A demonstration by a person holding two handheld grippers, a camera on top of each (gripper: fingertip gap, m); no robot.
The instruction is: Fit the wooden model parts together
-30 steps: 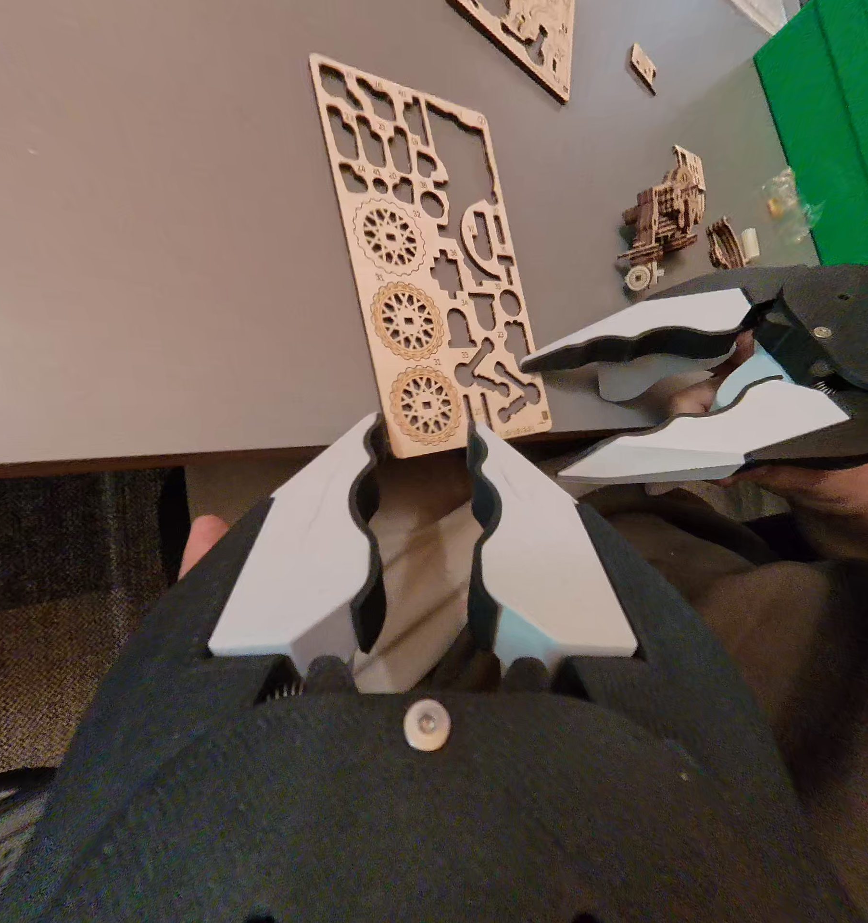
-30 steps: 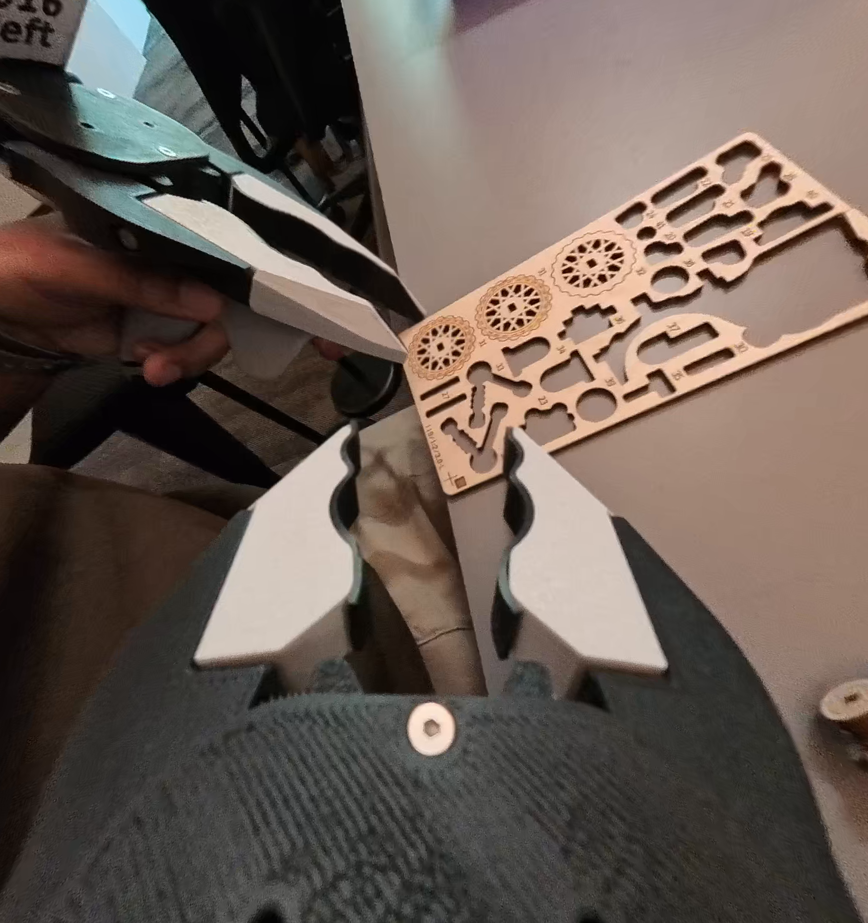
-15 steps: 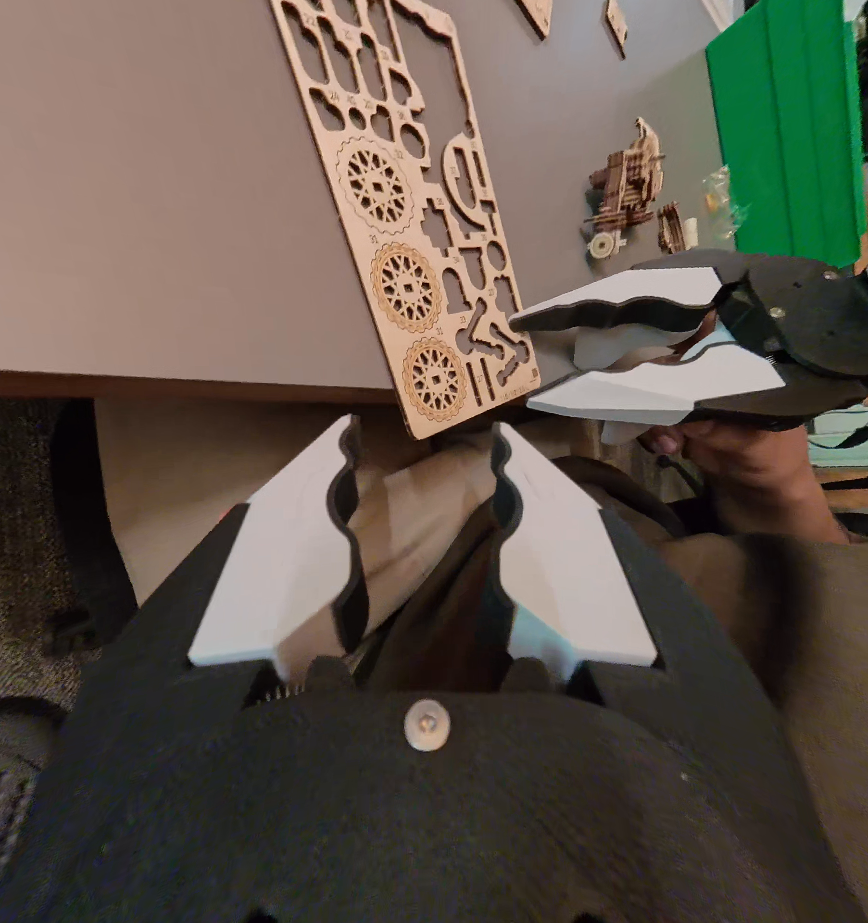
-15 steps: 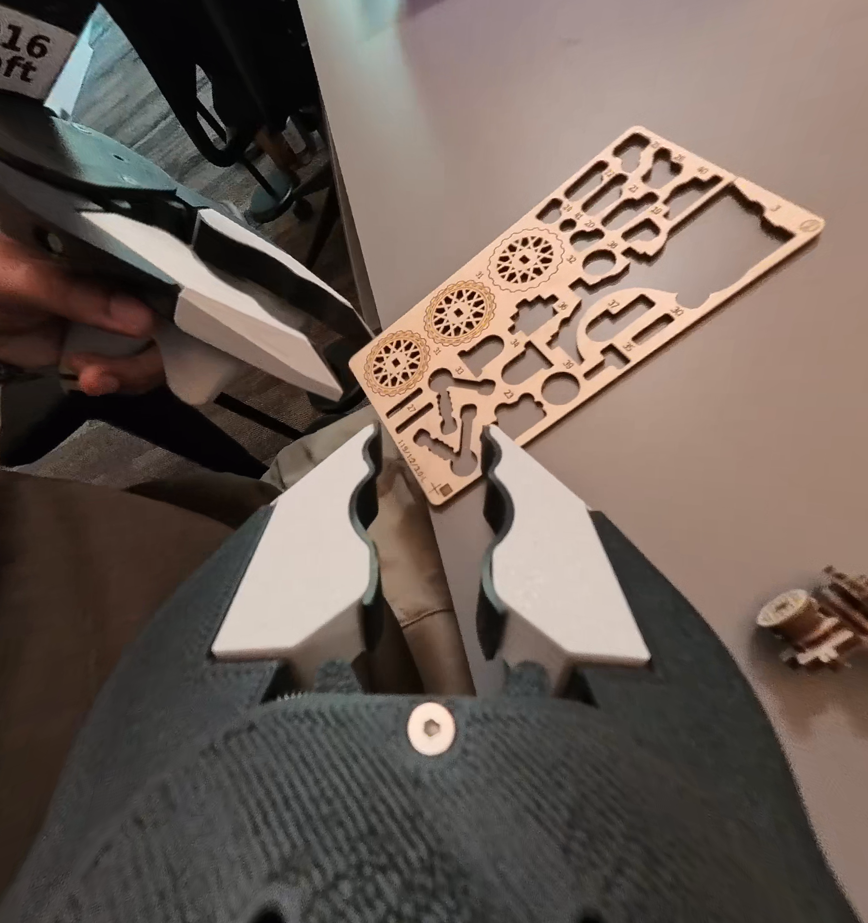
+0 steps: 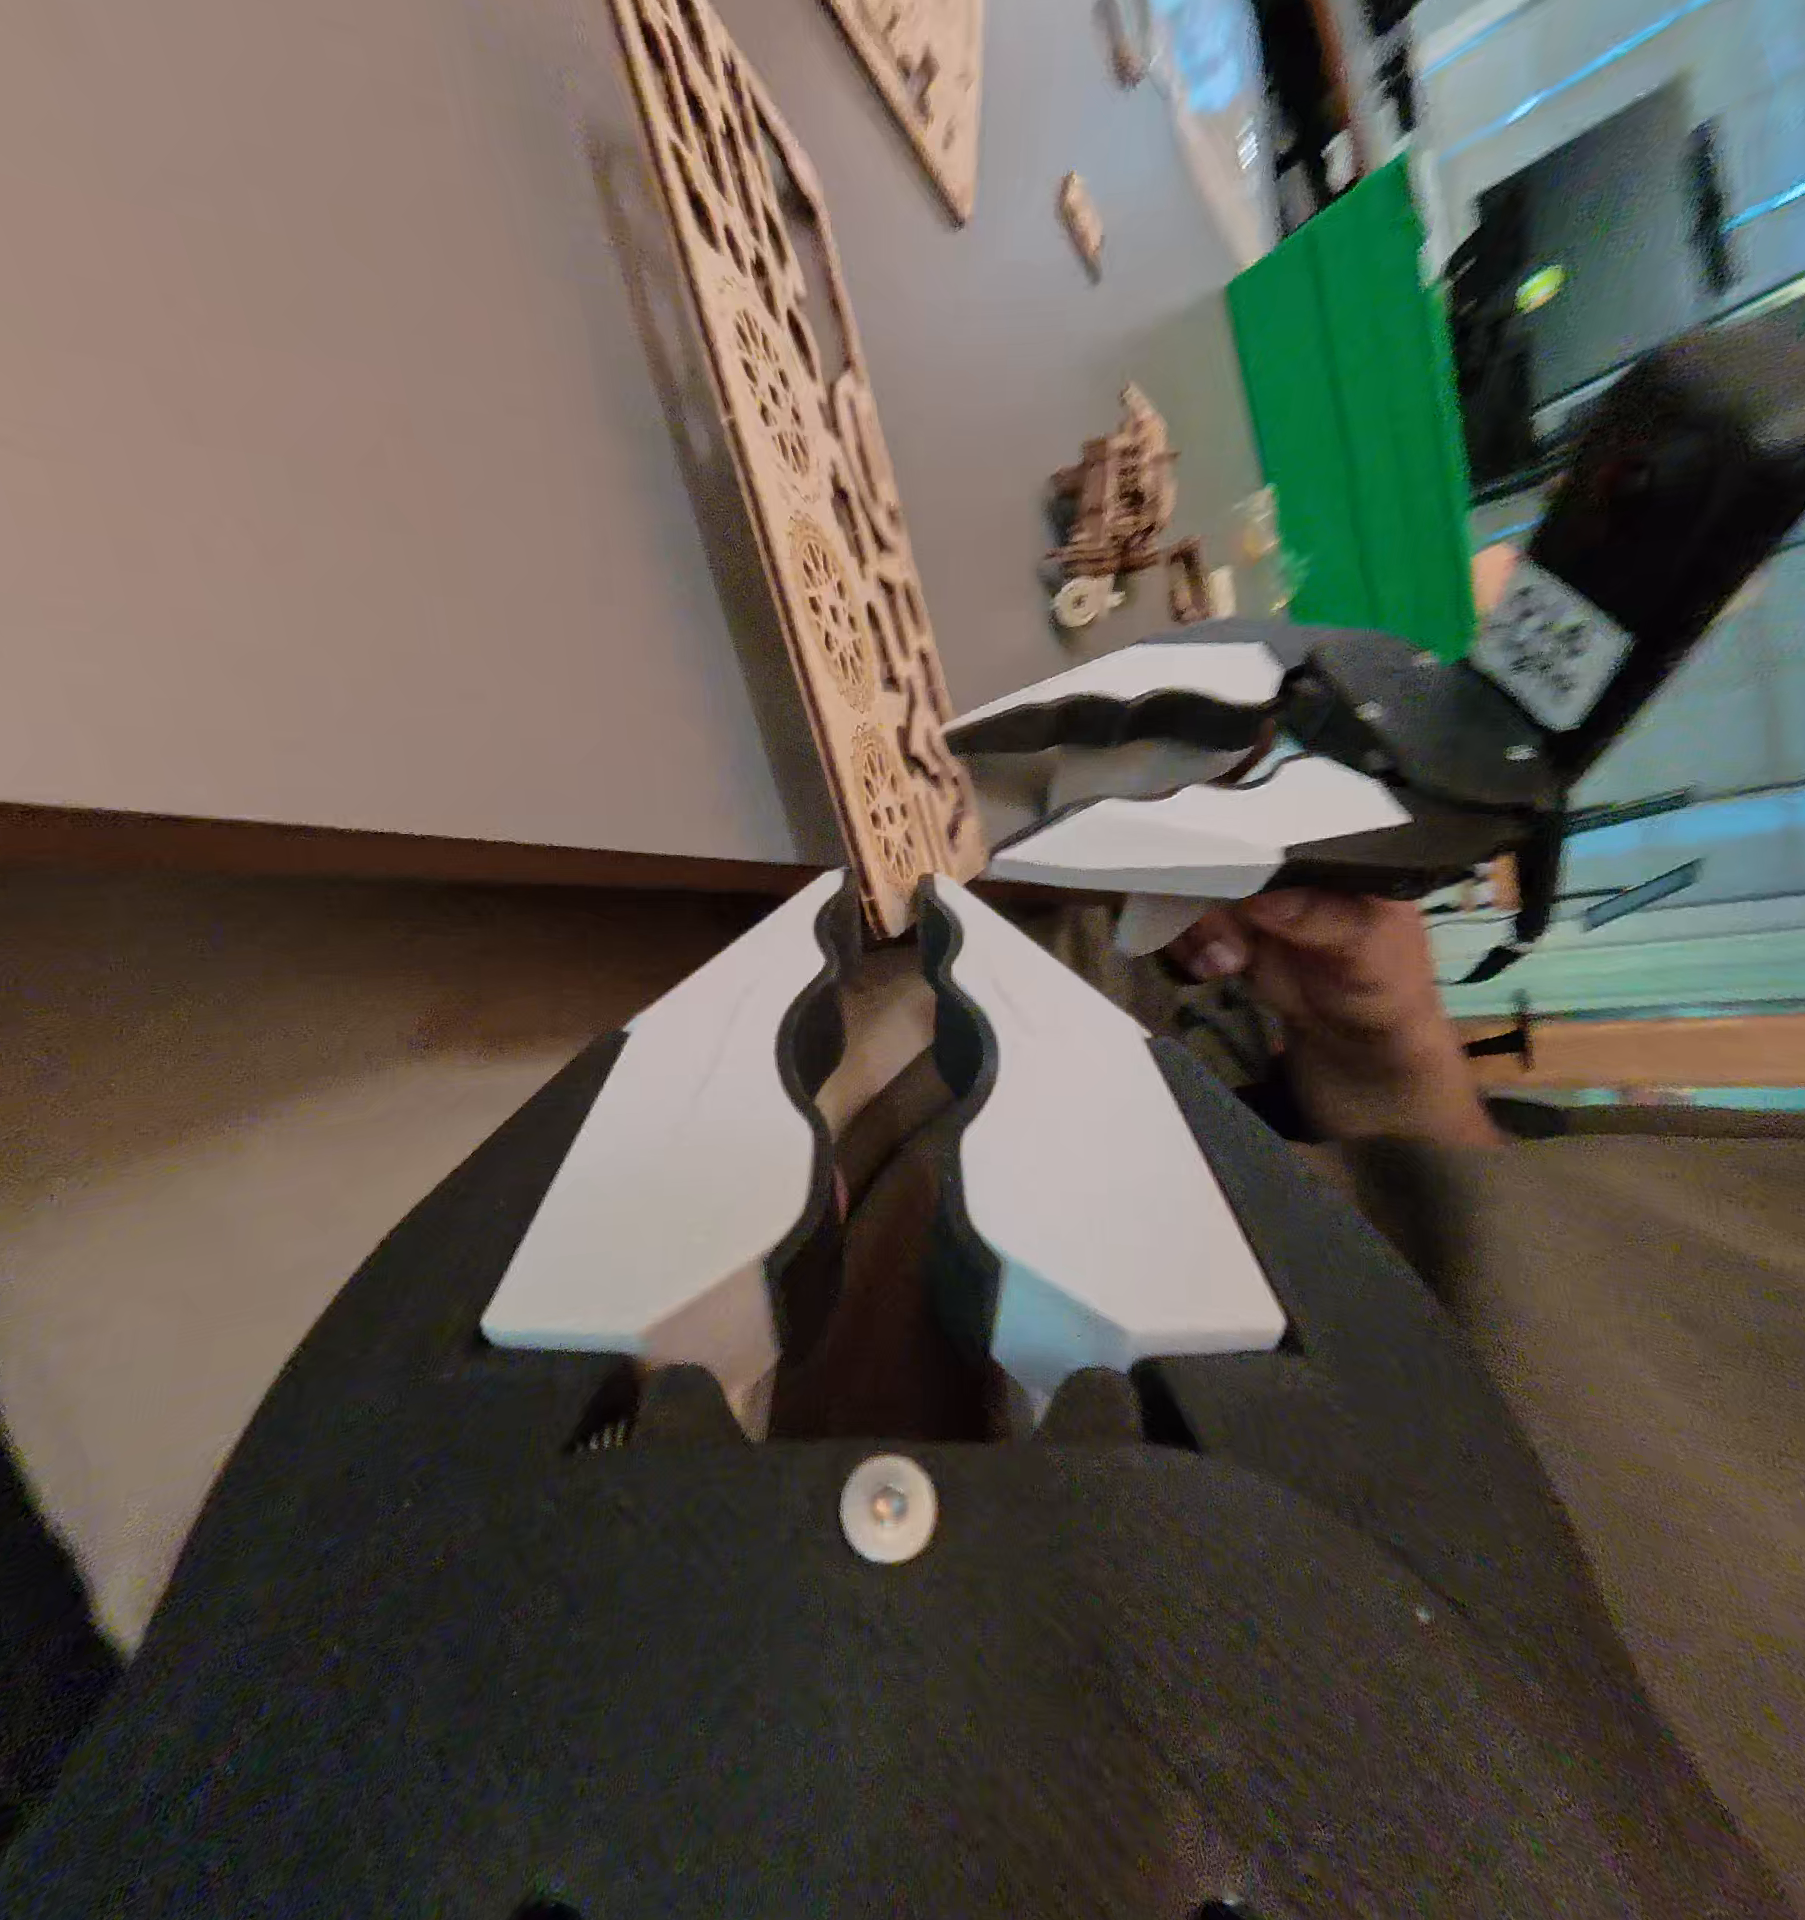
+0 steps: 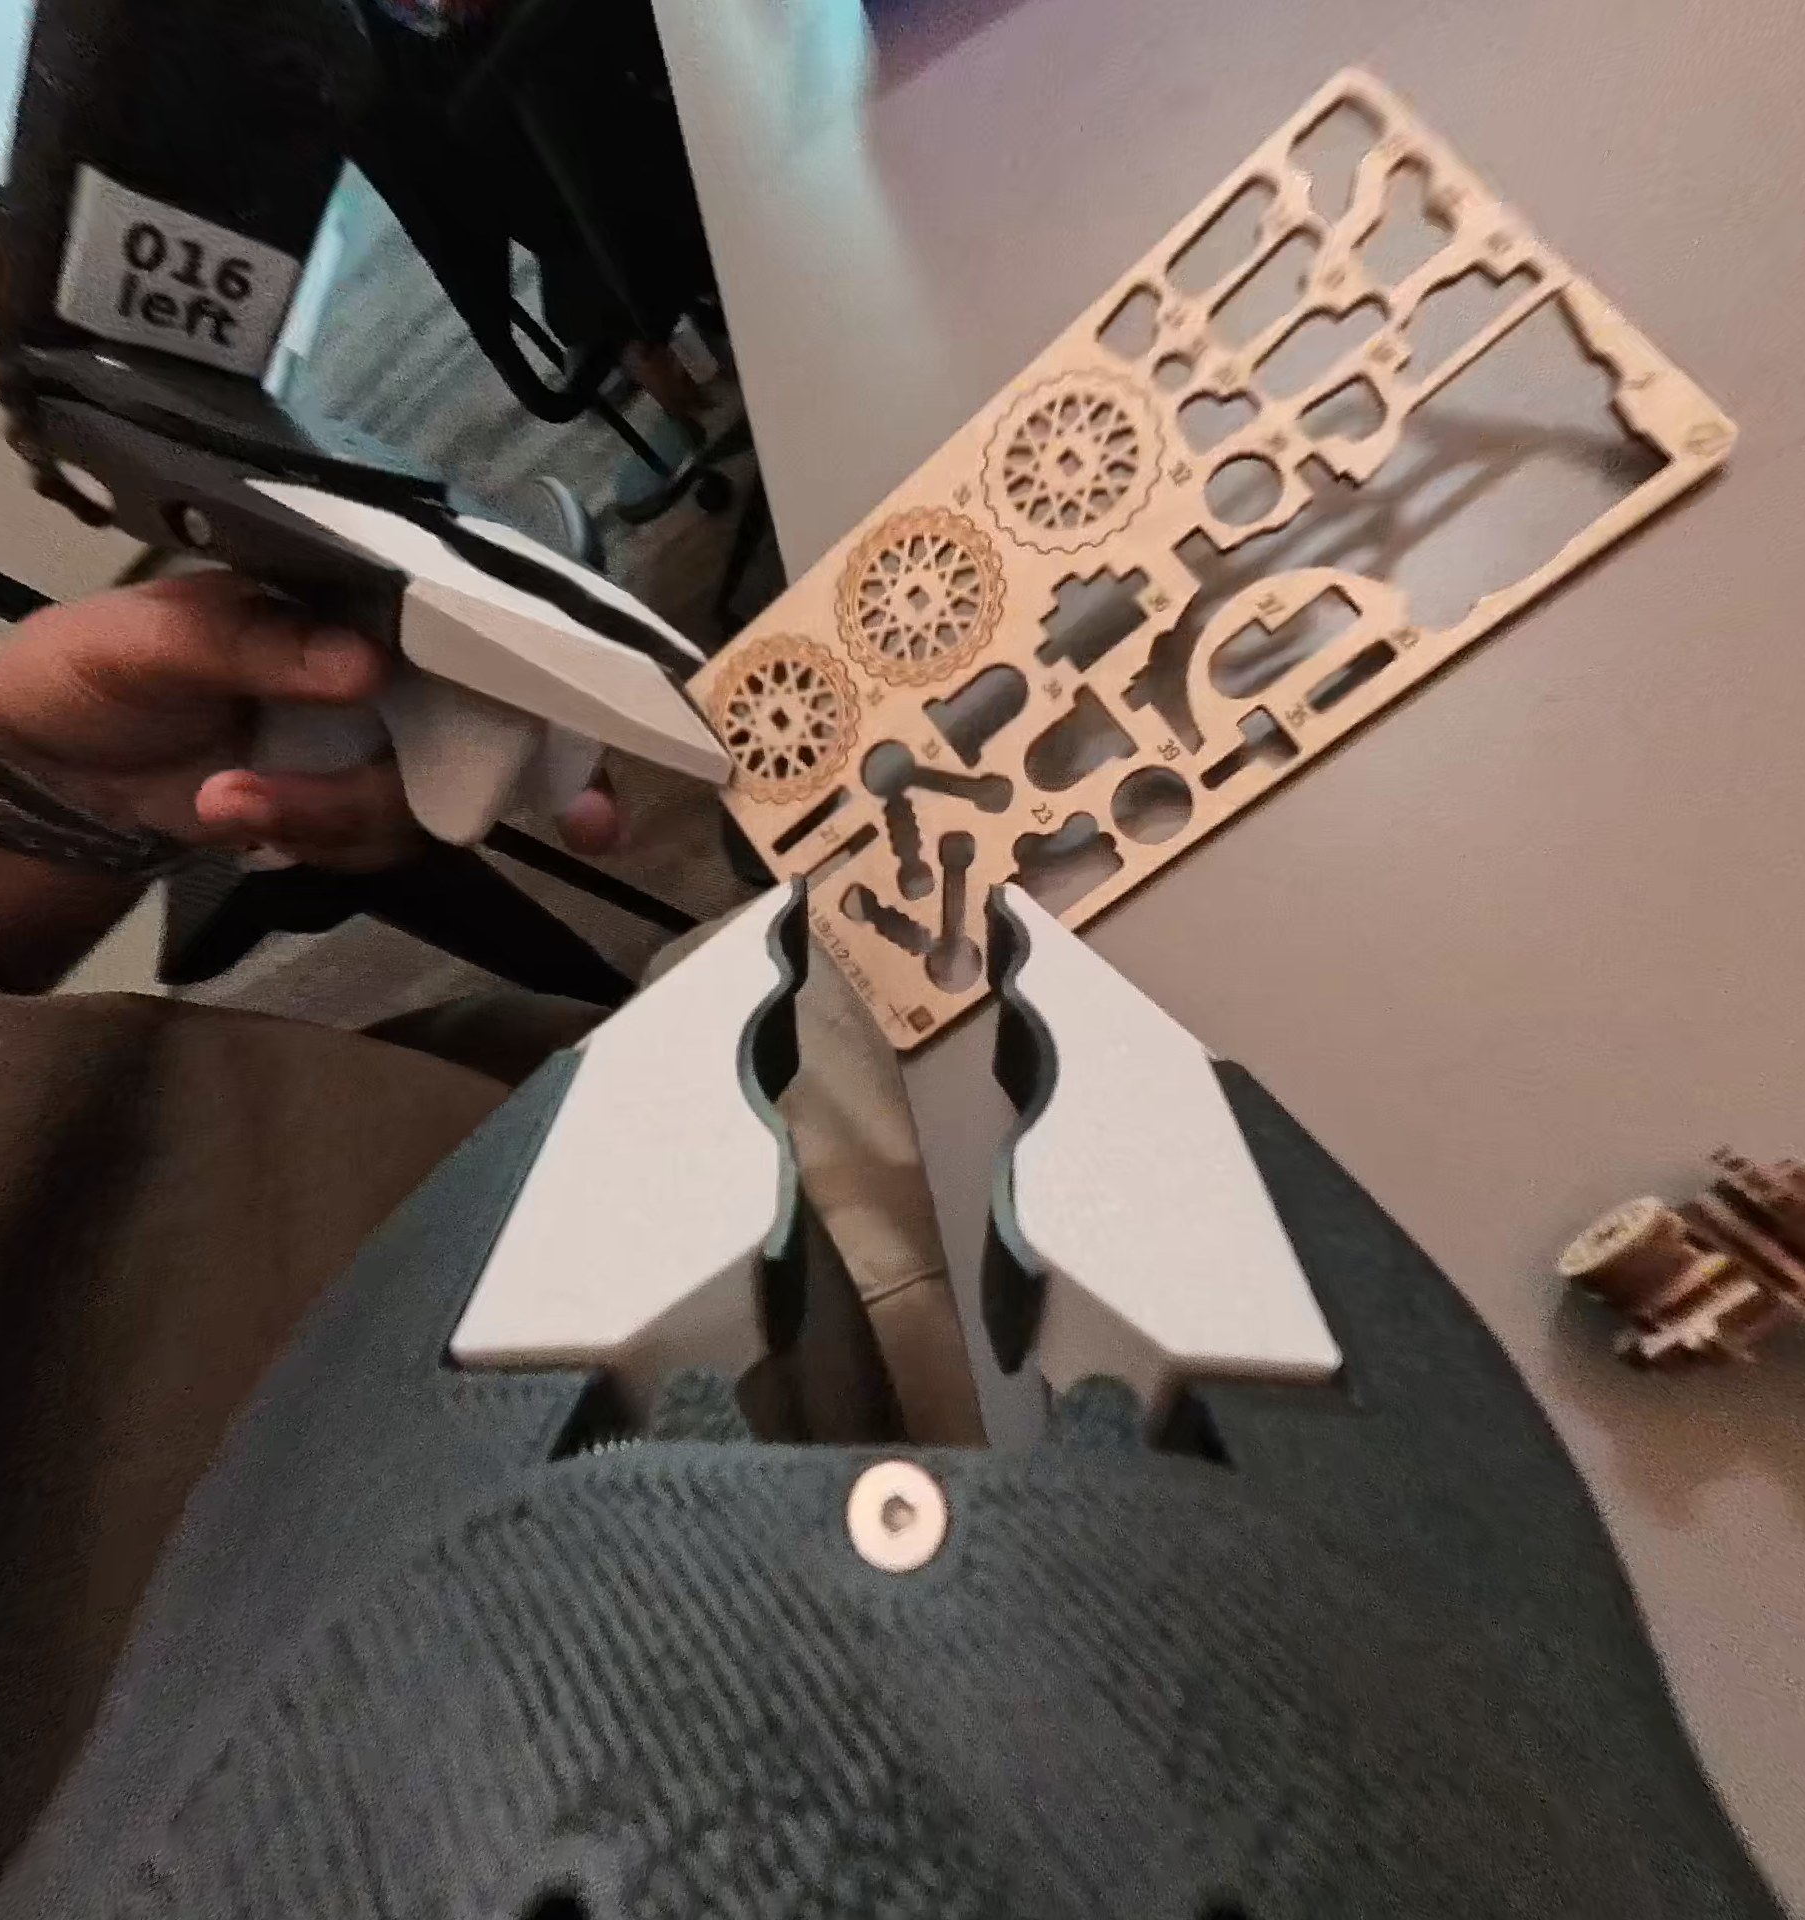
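**Thin sheet, taken by the corner**

Because the sheet (image 6: 1220, 582) is thin laser-cut wood, riddled with cut-outs, I judge it light, stiff along its edges and easy to snap across the narrow webs; the solid border near the wheels (image 6: 789, 722) is the safest hold. It lies at the bench (image 6: 1500, 935) edge, one short end overhanging and seemingly lifted. At that end, the left tool (image 5: 882, 899) has its fingers nearly together on the sheet's corner, apparently clamped on it. The right tool (image 6: 893, 914) stands apart, empty, its tips just short of the same end, beside the left tool. A part-built model (image 6: 1708, 1247) sits on the bench, well apart from the sheet.
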